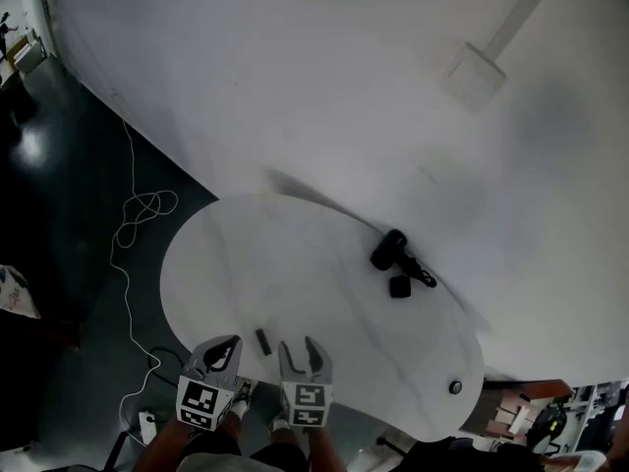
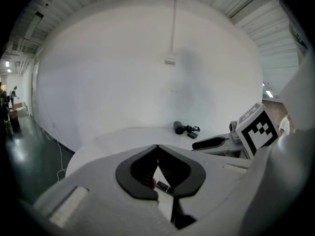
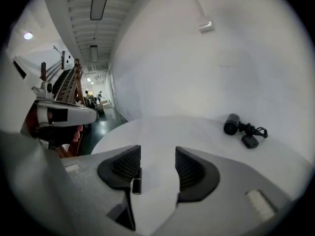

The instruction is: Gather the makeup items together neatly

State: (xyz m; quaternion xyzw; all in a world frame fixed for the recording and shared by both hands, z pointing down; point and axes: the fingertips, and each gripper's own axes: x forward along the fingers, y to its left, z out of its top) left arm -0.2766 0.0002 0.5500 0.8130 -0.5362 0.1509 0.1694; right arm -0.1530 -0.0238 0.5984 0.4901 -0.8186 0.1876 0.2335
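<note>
Two grippers hang over the white desk (image 1: 295, 264): the right gripper (image 3: 157, 151) has its jaws wide with nothing between them, while the left gripper (image 2: 157, 146) has jaws meeting tip to tip, empty. Down between the two lies a small dark stick (image 1: 262, 341). Far ahead sits a dark cluster (image 1: 398, 264), so the stick looks like the straggler, and wide jaws suit either releasing or fetching it.

Lower centre of the head view: left gripper (image 1: 224, 350) and right gripper (image 1: 299, 350), each a pale grey moulded shell carrying a marker cube (image 1: 200, 402) printed with black-and-white squares. In both gripper views, black ribbed pads (image 3: 189, 168) line the inner jaw faces.
</note>
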